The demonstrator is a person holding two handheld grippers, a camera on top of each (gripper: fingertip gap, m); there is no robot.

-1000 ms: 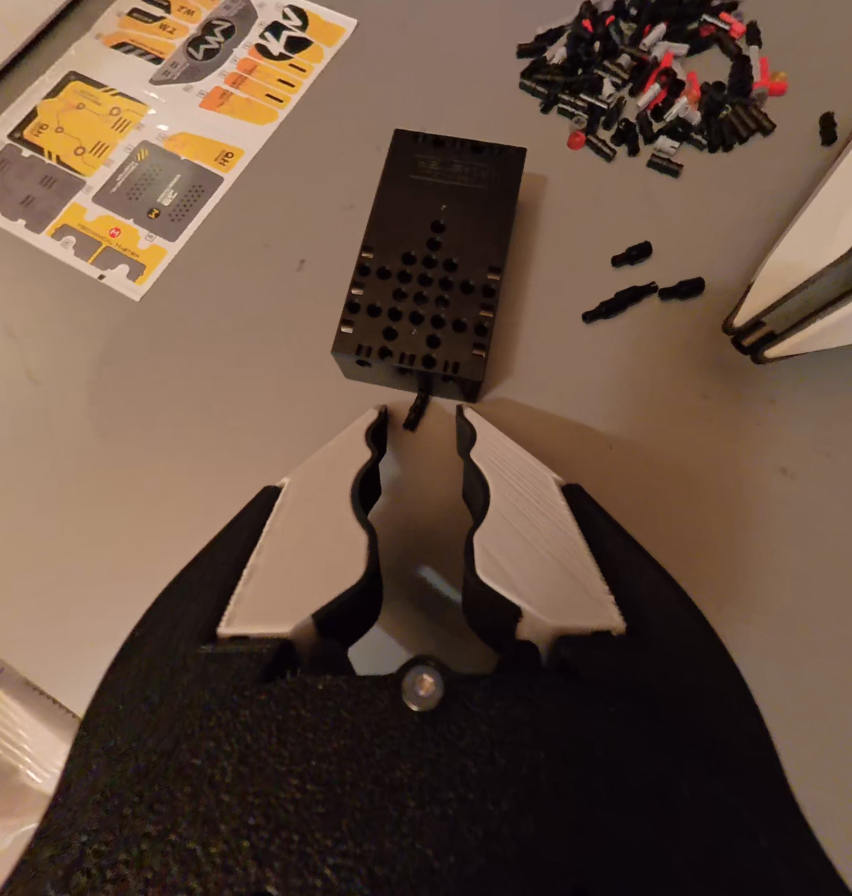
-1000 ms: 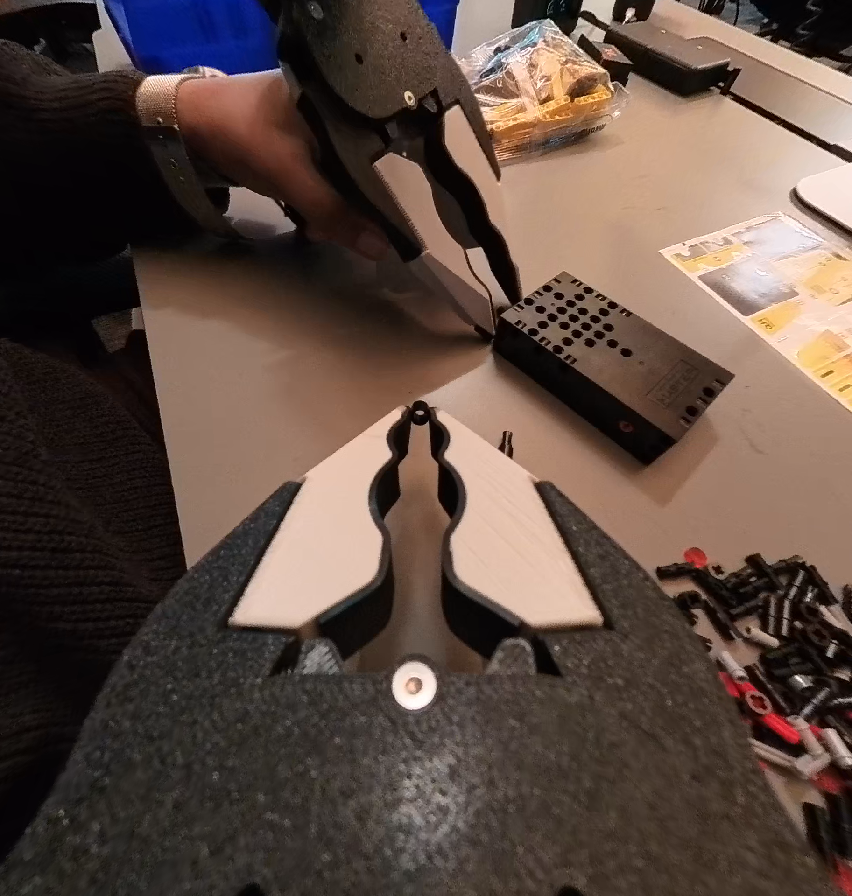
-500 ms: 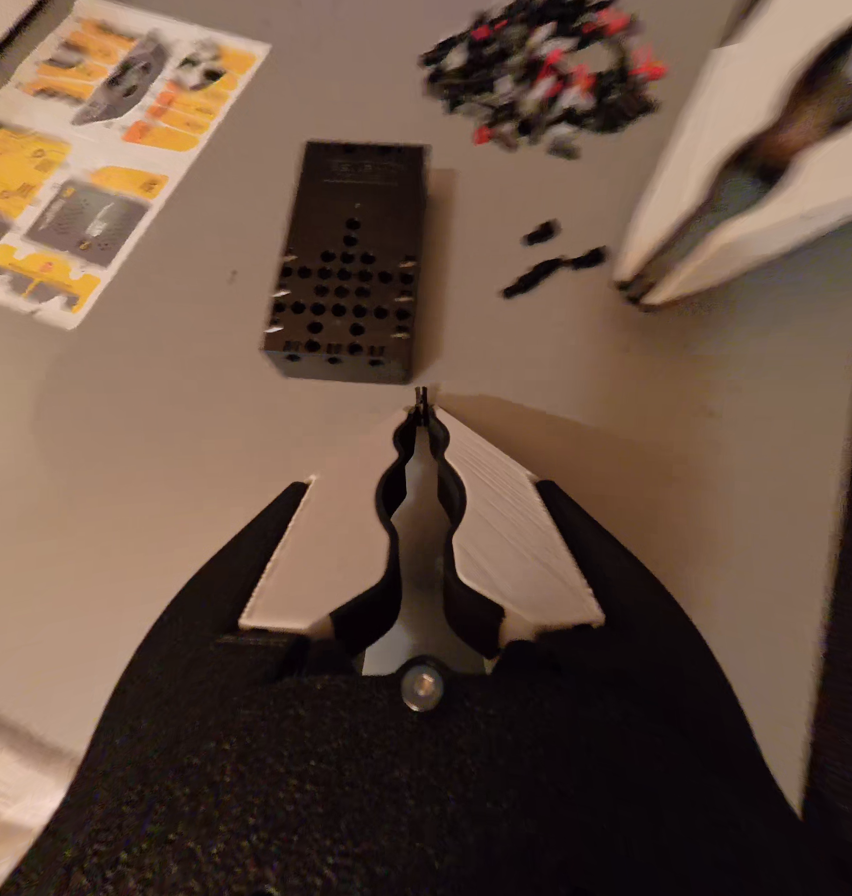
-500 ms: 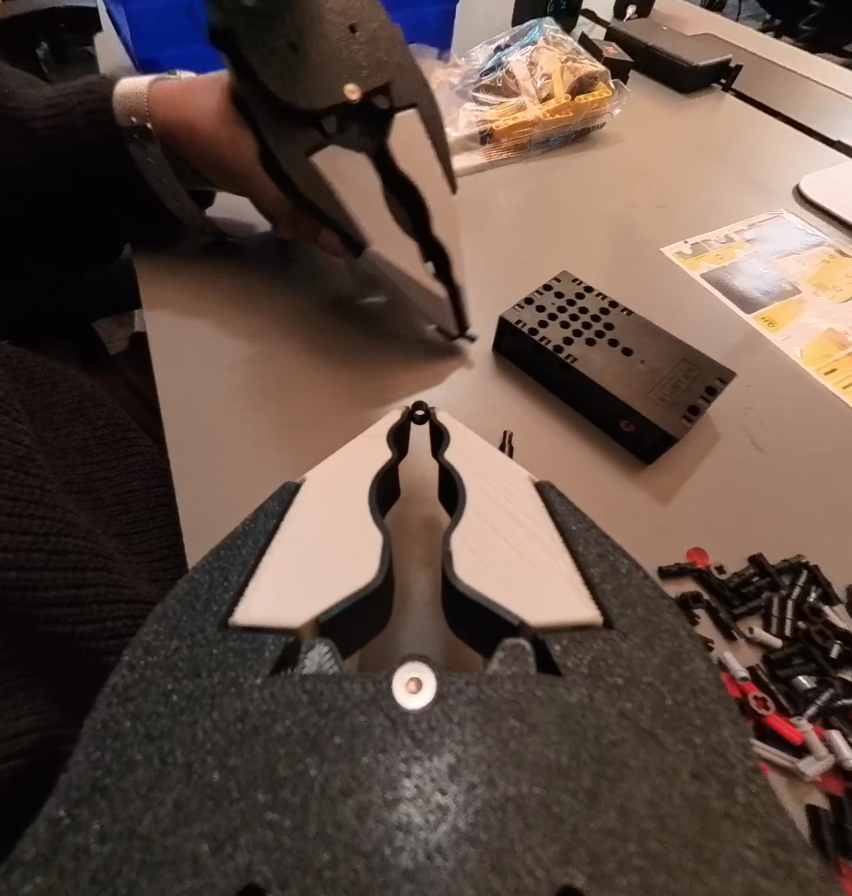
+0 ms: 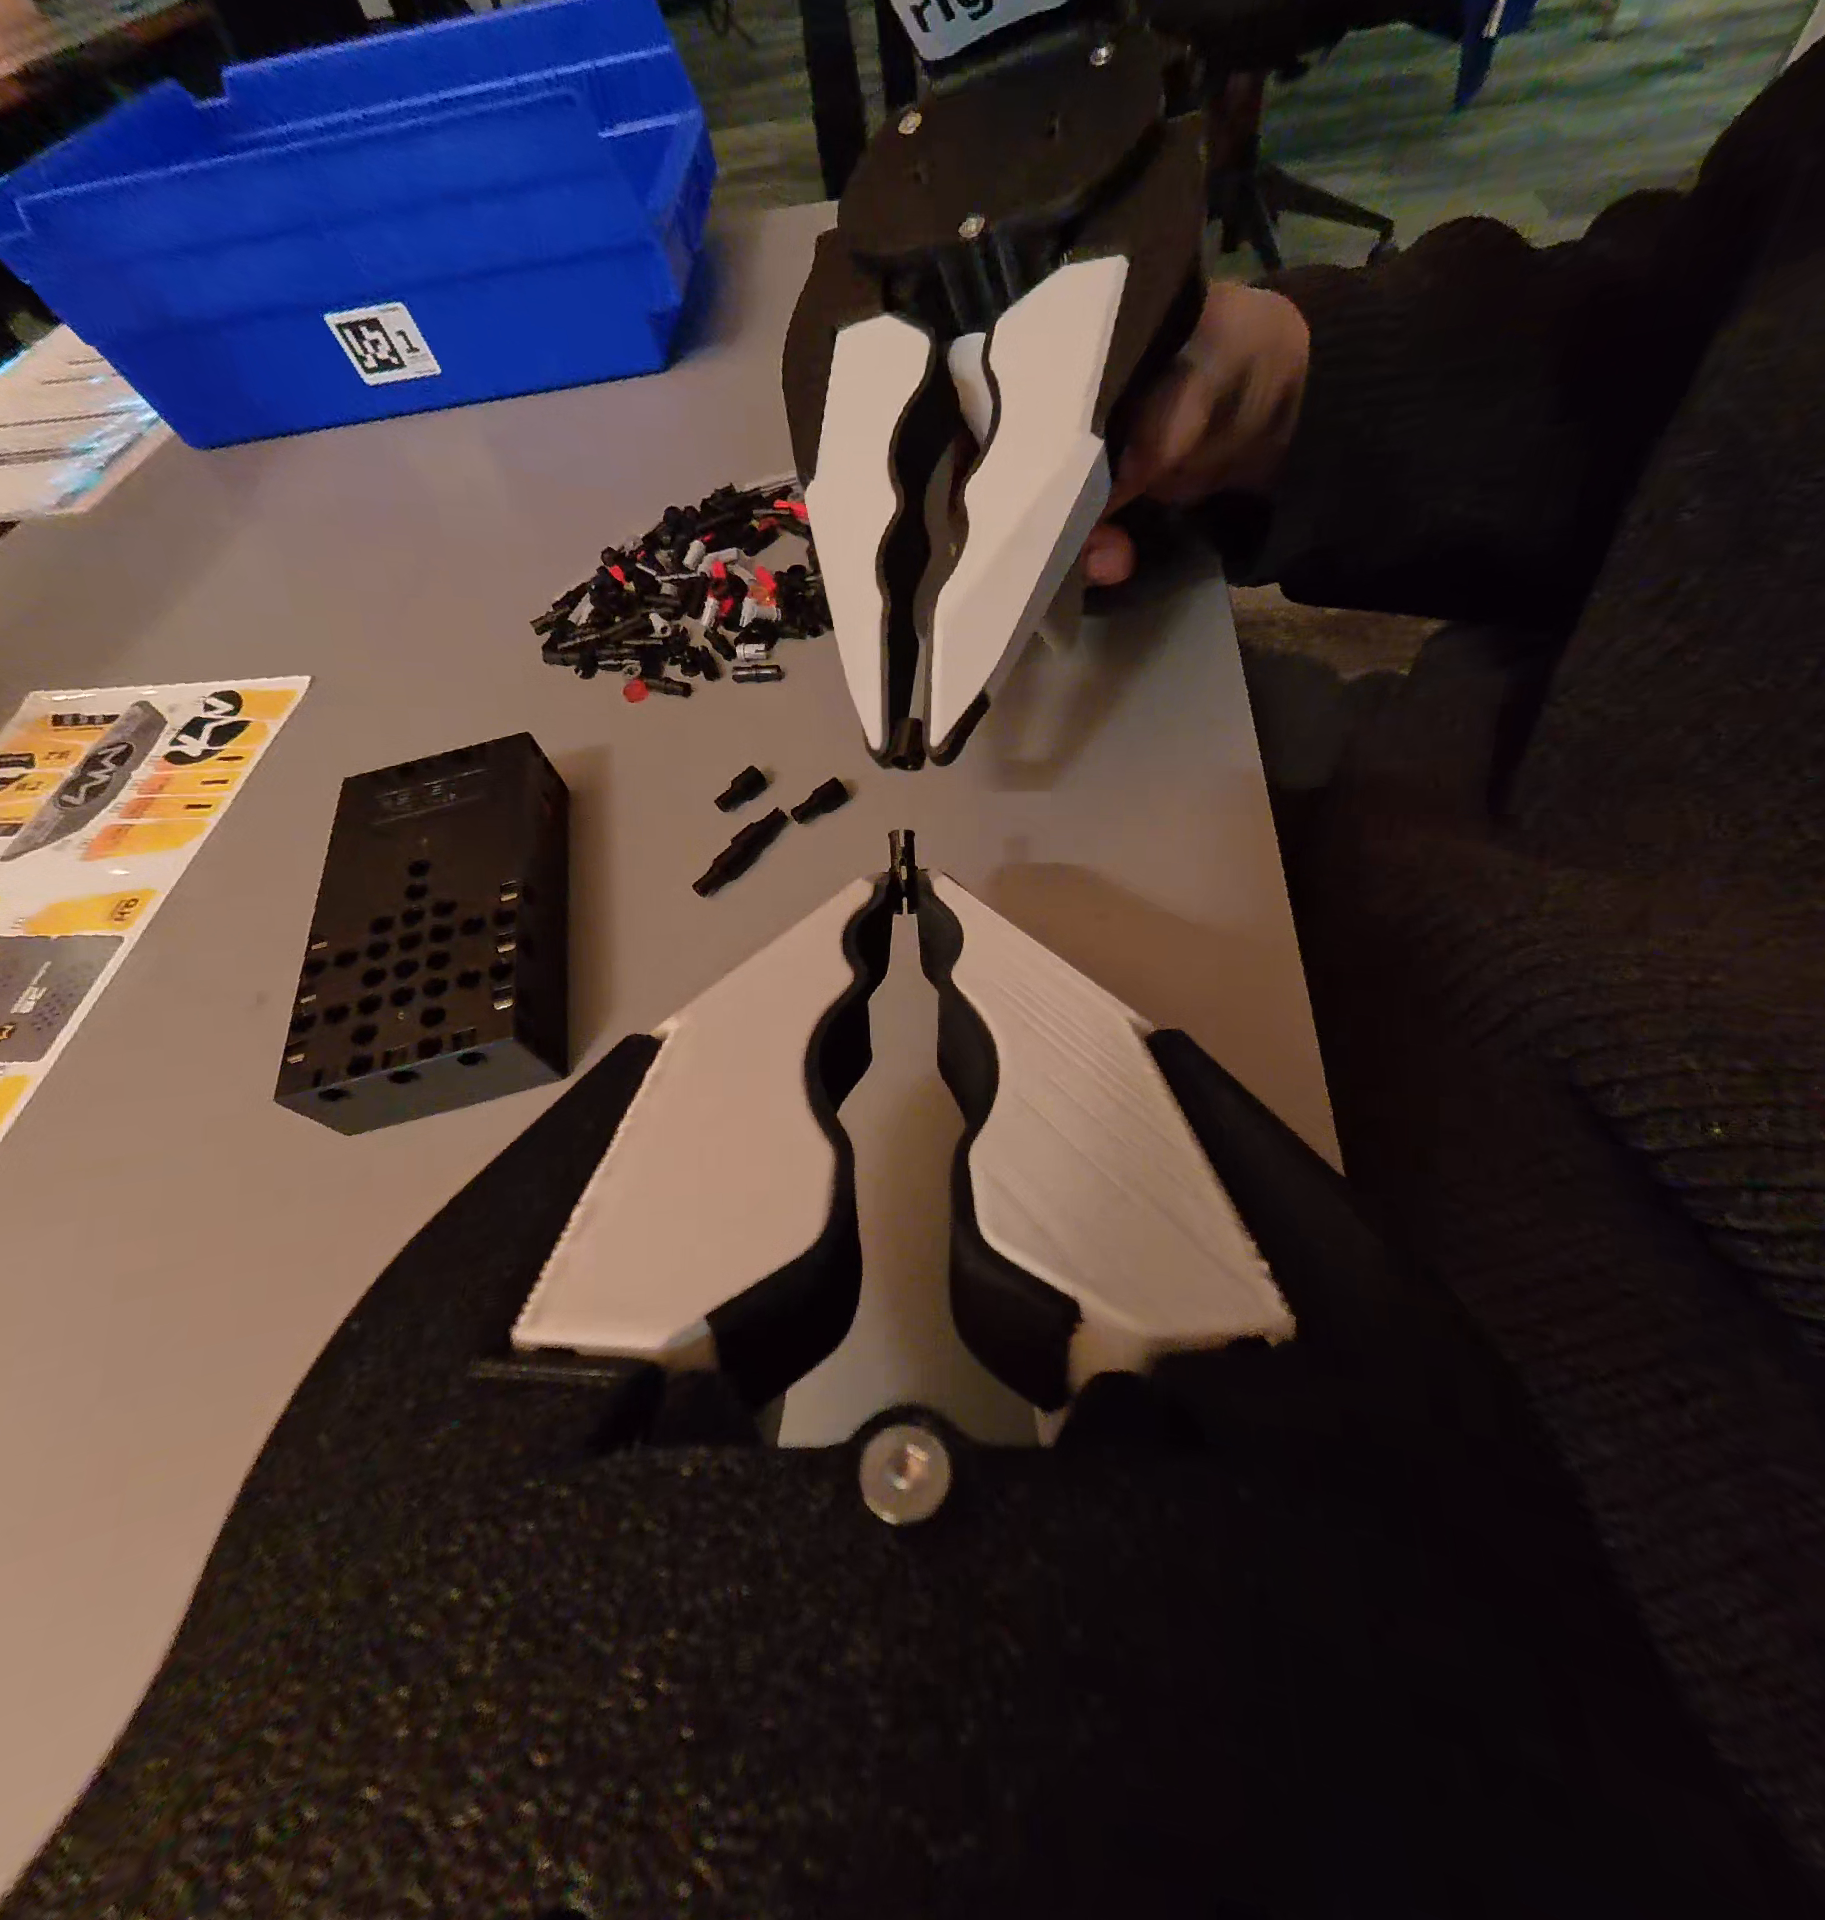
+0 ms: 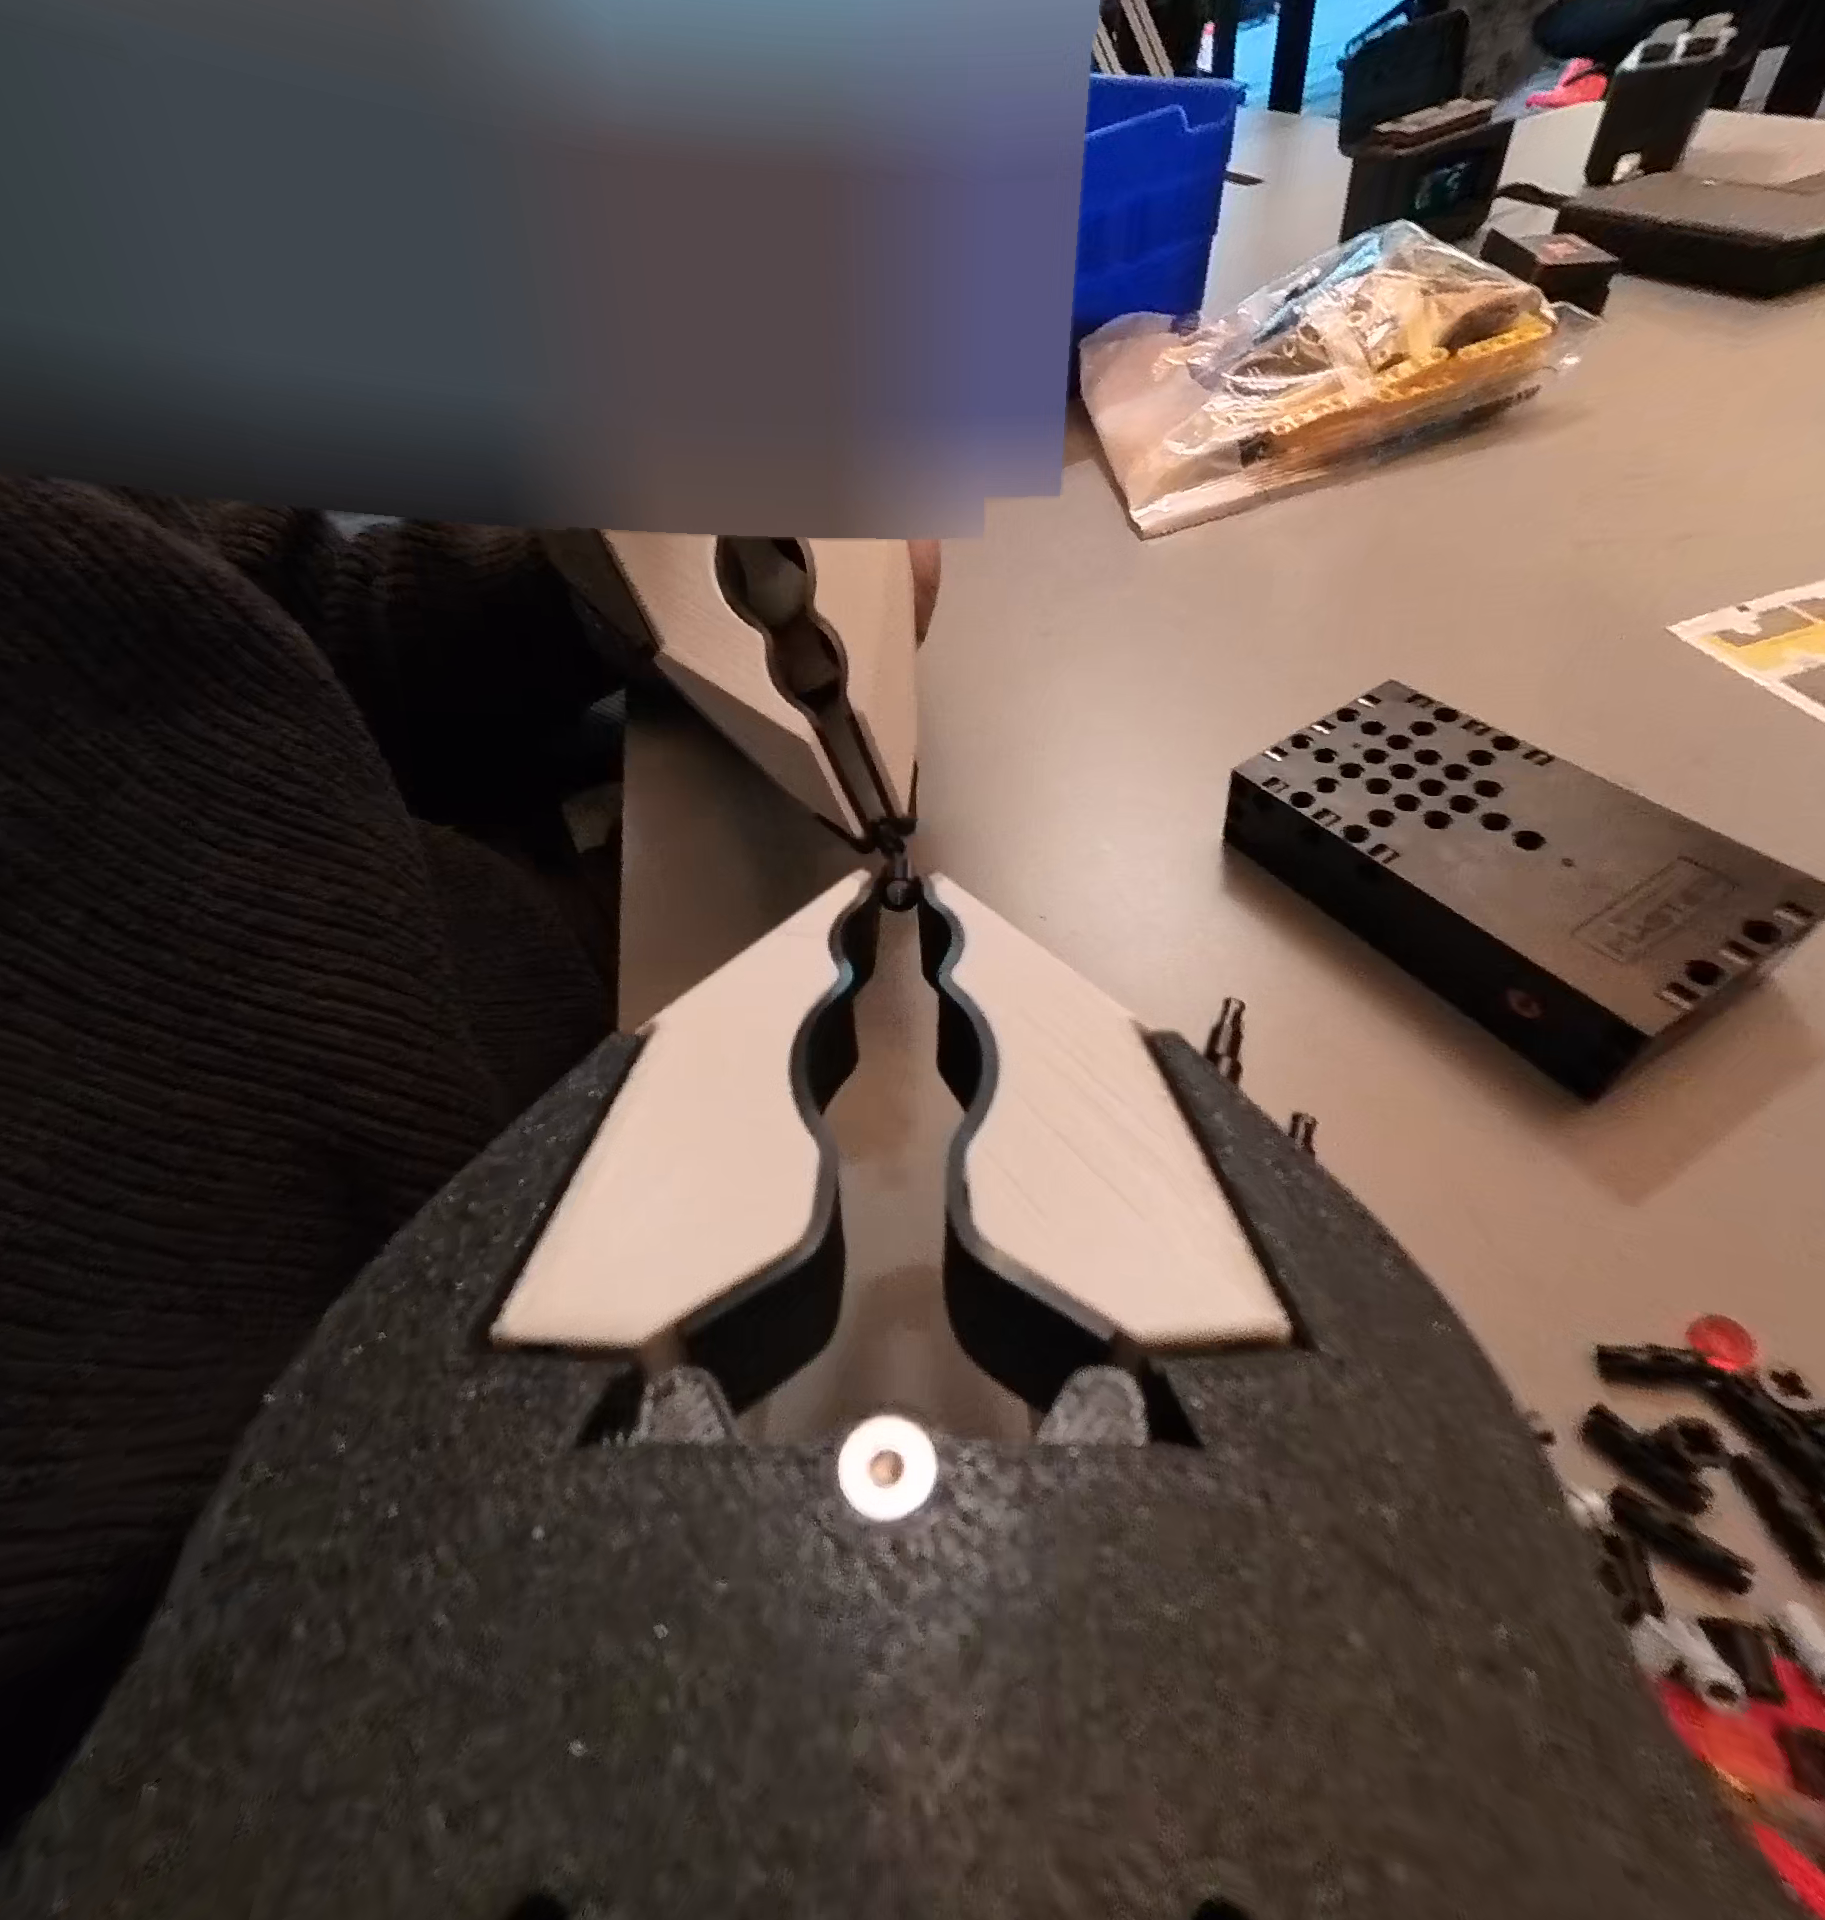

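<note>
My left gripper [image 5: 900,896] is shut on a small black pin [image 5: 900,854] that sticks out past its tips, and it holds the pin above the grey table [image 5: 368,582]. My right gripper [image 6: 897,891] is shut on another small black pin [image 6: 897,894]. The two grippers point at each other tip to tip near the table's edge. In the left wrist view the right gripper [image 5: 908,743] hangs just beyond the left pin with a small gap. In the right wrist view the left gripper [image 6: 884,831] comes down from above and the pins look almost touching.
A black perforated box [image 5: 430,935] lies left of the grippers, with three loose black pins [image 5: 773,821] between. A pile of black, red and grey pins [image 5: 679,603] lies beyond. A sticker sheet [image 5: 56,883], a blue bin [image 5: 368,208] and a bag of yellow parts [image 6: 1334,353] surround them. My left and right fingertips are right by each other.
My left gripper shut on the pin lying by the box, lifted it and swung right. My right gripper, still shut on its pin, turned to face it tip to tip.
</note>
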